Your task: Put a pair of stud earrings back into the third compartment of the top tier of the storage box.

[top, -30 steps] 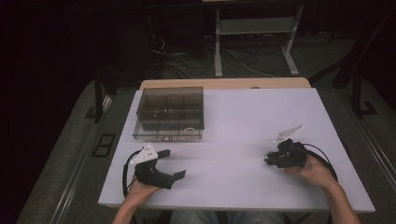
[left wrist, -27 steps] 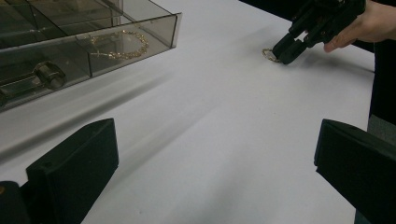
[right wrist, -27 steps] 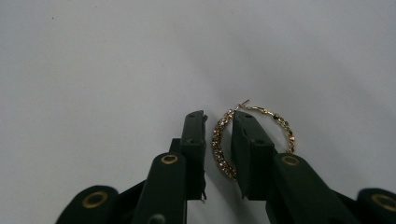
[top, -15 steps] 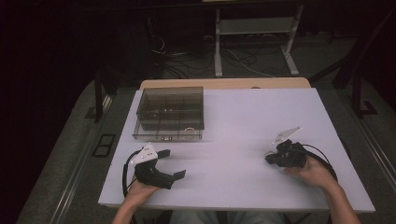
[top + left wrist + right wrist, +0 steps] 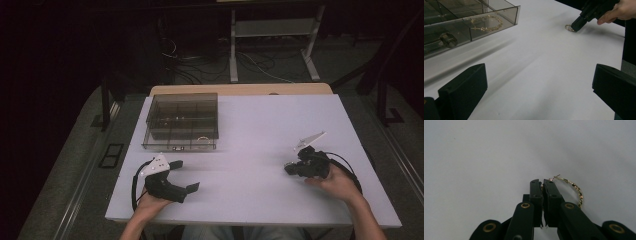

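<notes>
The gold hoop earring [image 5: 574, 188] lies flat on the white table [image 5: 250, 150] near its right side, well apart from the smoky clear organiser box [image 5: 182, 122] at the far left. My right gripper [image 5: 542, 185] has its jaws just closed, and in the right gripper view they stand pressed together with one edge of the hoop caught between the pads, most of the ring sticking out to one side with its thin hook end free. I judge the hold as thin: the wire is slim and pinched off-centre, so I want to lift slowly and straight up, watch whether the hoop swings or slips, and keep the squeeze steady rather than harder, since the ring could bend. If it hangs true, I would carry it low over the table toward the box, where a gold chain [image 5: 486, 23] already sits in the near compartment and another holds a small dark ring-like piece [image 5: 447, 40]. My left gripper [image 5: 182, 175] rests near the front left edge, jaws spread wide with nothing between them, free to steady the box if needed.
</notes>
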The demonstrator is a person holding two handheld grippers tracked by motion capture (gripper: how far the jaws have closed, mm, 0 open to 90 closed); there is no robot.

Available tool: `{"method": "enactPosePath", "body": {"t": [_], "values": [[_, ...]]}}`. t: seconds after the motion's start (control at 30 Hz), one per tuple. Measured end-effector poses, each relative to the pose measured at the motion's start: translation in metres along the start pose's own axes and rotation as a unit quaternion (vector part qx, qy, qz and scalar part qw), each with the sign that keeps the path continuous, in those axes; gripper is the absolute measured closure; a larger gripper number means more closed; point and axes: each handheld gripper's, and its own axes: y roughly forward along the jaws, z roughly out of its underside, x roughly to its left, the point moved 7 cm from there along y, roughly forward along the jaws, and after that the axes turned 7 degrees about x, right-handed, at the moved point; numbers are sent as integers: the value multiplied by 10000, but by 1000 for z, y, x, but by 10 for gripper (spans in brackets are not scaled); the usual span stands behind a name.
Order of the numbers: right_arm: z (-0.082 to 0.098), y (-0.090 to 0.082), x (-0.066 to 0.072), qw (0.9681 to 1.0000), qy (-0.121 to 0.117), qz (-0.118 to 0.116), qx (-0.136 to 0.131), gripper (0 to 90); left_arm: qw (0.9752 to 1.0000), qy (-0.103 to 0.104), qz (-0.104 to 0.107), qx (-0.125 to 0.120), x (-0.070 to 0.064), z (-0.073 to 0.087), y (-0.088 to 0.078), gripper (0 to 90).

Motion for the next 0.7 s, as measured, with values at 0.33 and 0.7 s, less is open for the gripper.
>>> {"method": "enactPosePath", "body": {"t": [0.33,0.7], "values": [[-3,-17,-2,9983,201,-266,-472,852,10000,-1,-6,0,0,0,0,0],[-12,-31,2,9941,291,-616,-847,852,10000,-3,-16,12,1,1,0,0]]}}
